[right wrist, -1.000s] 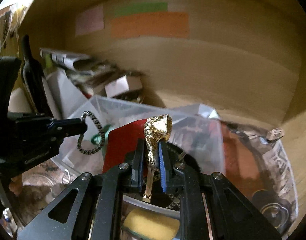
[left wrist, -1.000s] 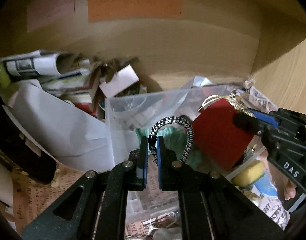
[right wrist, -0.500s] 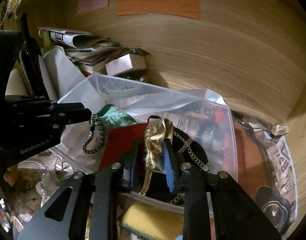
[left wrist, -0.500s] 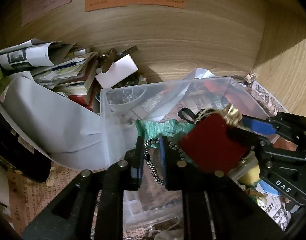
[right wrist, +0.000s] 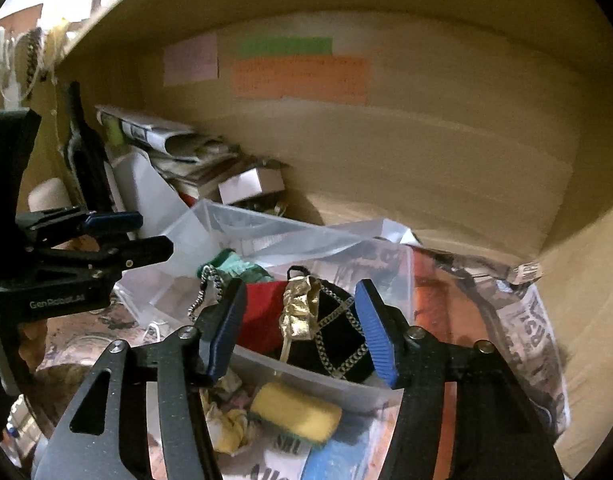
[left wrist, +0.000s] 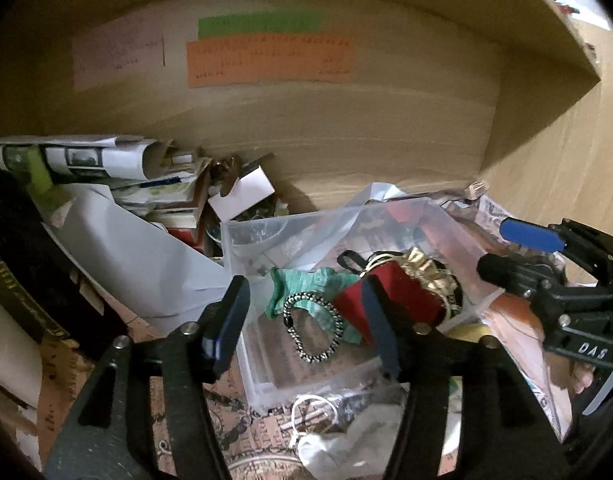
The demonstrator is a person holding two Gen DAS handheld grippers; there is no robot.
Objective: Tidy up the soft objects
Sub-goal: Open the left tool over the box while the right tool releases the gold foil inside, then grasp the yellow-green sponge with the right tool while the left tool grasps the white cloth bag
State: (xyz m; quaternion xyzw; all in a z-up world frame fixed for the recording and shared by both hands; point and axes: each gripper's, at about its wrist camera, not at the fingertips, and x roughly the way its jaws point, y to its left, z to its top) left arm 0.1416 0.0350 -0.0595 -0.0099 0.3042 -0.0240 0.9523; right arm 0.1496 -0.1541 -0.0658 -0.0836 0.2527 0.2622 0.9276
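A clear plastic bin [left wrist: 258,376] [right wrist: 346,390] sits on the wooden shelf. In it lie a black-and-white braided cord loop [left wrist: 312,326] [right wrist: 204,292], a green cloth [left wrist: 306,284] [right wrist: 236,266], a red pouch [left wrist: 386,300] [right wrist: 260,316] with a gold ribbon [left wrist: 422,270] [right wrist: 300,312], and a black pouch with a chain [right wrist: 340,332]. My left gripper [left wrist: 302,328] [right wrist: 146,236] is open just in front of the cord. My right gripper [right wrist: 300,332] [left wrist: 510,248] is open in front of the gold ribbon. Both are empty.
Rolled newspapers, books and a white sheet [left wrist: 138,256] pile at the left. A small white box [left wrist: 242,196] stands behind the bin. A yellow sponge [right wrist: 296,416] and crumpled paper [right wrist: 226,420] lie in front. Newspaper [right wrist: 538,344] covers the shelf at right. The shelf back wall carries coloured notes [left wrist: 266,62].
Both grippers have opened and pulled back. The cord loop has dropped from the left one into the bin, and the gold ribbon with the red pouch from the right one.
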